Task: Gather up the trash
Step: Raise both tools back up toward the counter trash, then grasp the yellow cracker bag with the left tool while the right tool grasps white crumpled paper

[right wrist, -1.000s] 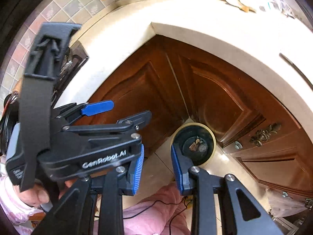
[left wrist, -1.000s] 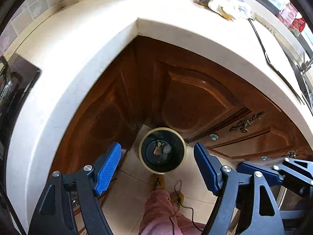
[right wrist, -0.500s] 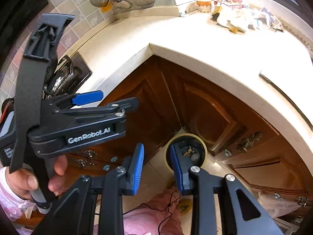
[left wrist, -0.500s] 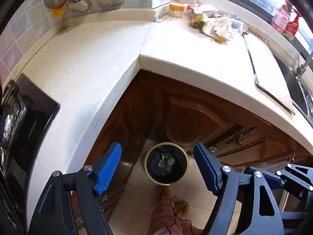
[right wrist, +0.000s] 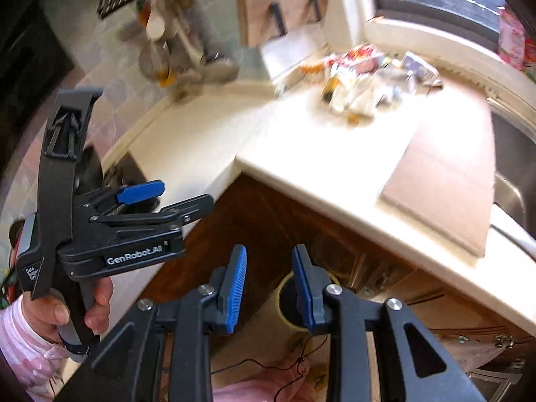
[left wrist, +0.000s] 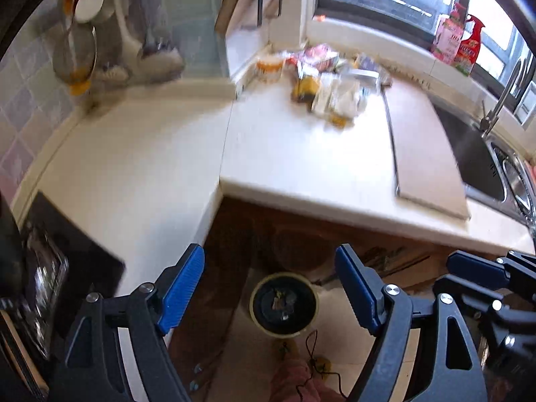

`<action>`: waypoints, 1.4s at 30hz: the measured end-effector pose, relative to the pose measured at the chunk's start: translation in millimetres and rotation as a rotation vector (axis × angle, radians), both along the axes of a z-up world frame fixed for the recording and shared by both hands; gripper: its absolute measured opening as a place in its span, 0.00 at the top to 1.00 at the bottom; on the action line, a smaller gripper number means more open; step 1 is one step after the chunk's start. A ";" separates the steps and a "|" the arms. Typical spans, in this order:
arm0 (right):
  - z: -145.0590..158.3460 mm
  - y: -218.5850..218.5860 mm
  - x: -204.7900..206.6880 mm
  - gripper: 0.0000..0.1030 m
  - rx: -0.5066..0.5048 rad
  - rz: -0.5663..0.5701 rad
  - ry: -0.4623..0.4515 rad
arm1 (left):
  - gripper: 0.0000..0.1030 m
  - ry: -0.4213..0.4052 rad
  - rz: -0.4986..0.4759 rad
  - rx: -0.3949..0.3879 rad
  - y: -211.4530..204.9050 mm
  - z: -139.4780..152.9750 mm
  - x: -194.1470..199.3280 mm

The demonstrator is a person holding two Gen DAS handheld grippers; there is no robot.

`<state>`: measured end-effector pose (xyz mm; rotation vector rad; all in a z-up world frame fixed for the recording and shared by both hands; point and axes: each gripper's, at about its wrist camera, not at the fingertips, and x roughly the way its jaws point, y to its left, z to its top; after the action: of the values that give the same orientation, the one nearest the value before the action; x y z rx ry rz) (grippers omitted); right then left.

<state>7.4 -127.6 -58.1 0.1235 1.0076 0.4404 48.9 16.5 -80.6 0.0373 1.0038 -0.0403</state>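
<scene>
A round bin [left wrist: 283, 305] with a pale rim and black liner stands on the floor below the counter corner, with a few scraps inside; it also shows in the right wrist view [right wrist: 284, 305]. A pile of wrappers and trash [left wrist: 331, 83] lies at the back of the white counter, also in the right wrist view [right wrist: 365, 80]. My left gripper [left wrist: 269, 288] is open wide and empty, high above the bin. My right gripper [right wrist: 269, 284] is open a little and empty. The left gripper's body [right wrist: 114, 234] shows at the left of the right wrist view.
A tan cutting board [left wrist: 422, 154] lies on the counter beside the steel sink [left wrist: 495, 174]. A black stove [left wrist: 50, 268] is at the left. Utensils [left wrist: 87, 33] hang on the tiled wall. Bottles [left wrist: 455, 43] stand on the windowsill. Brown cabinet doors [right wrist: 301, 227] are under the counter.
Both grippers have risen and tilted up, so the counter top and trash pile came into view and the bin dropped lower. The right gripper's jaws have parted slightly.
</scene>
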 end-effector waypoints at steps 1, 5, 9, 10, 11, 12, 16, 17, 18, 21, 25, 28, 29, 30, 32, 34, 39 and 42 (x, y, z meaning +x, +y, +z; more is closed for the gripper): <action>6.4 -3.4 5.3 0.72 0.008 -0.013 -0.007 | 0.22 -0.012 -0.006 -0.001 -1.2 8.4 6.4; 27.3 -15.2 28.2 0.65 0.021 -0.063 -0.035 | 0.18 -0.066 -0.042 -0.022 -8.2 36.0 30.6; 43.3 -27.3 56.5 0.60 0.022 -0.098 -0.057 | 0.15 -0.129 -0.098 -0.031 -21.6 55.7 58.8; 42.7 -29.5 61.2 0.60 0.025 -0.104 -0.057 | 0.15 -0.137 -0.107 -0.024 -24.8 57.7 65.0; 44.2 -33.9 70.4 0.60 0.029 -0.116 -0.055 | 0.15 -0.145 -0.119 -0.015 -28.7 59.3 74.4; 44.7 -38.2 76.2 0.60 0.028 -0.125 -0.054 | 0.15 -0.152 -0.129 -0.011 -32.4 60.5 83.1; 37.5 -56.5 117.9 0.58 0.036 -0.173 -0.039 | 0.15 -0.177 -0.160 -0.002 -42.2 56.0 114.1; 33.3 -60.6 128.6 0.57 0.041 -0.183 -0.033 | 0.15 -0.177 -0.164 0.001 -43.4 52.1 121.8; 28.8 -63.0 138.6 0.56 0.044 -0.190 -0.027 | 0.15 -0.171 -0.167 0.002 -44.3 46.3 131.8; 10.7 -72.8 172.5 0.56 0.054 -0.214 -0.002 | 0.15 -0.165 -0.162 -0.001 -44.6 27.6 161.6; -16.9 -80.8 212.7 0.56 0.072 -0.240 0.032 | 0.15 -0.134 -0.134 -0.054 -36.5 -0.2 196.9; -36.5 -81.6 238.5 0.56 0.089 -0.251 0.050 | 0.15 -0.112 -0.112 -0.103 -30.7 -18.3 221.8; -41.9 -81.0 245.8 0.56 0.091 -0.255 0.055 | 0.15 -0.108 -0.105 -0.110 -29.8 -23.1 227.1; -47.7 -80.1 253.0 0.56 0.095 -0.257 0.062 | 0.15 -0.102 -0.098 -0.117 -29.4 -28.5 233.3; -61.3 -78.1 269.5 0.56 0.105 -0.263 0.084 | 0.15 -0.090 -0.087 -0.132 -28.8 -39.1 245.3; -73.2 -76.0 282.7 0.56 0.132 -0.262 0.108 | 0.15 -0.081 -0.081 -0.141 -28.4 -46.4 253.6; -91.1 -67.7 304.6 0.56 0.186 -0.242 0.146 | 0.15 -0.071 -0.070 -0.161 -25.4 -56.7 268.8; -100.6 -61.7 311.9 0.56 0.187 -0.225 0.167 | 0.15 -0.065 -0.070 -0.165 -24.3 -59.9 275.1</action>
<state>319.3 -189.2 -158.7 0.4428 1.1009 0.3212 324.0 -7.8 -140.6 -0.0771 0.9309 -0.1846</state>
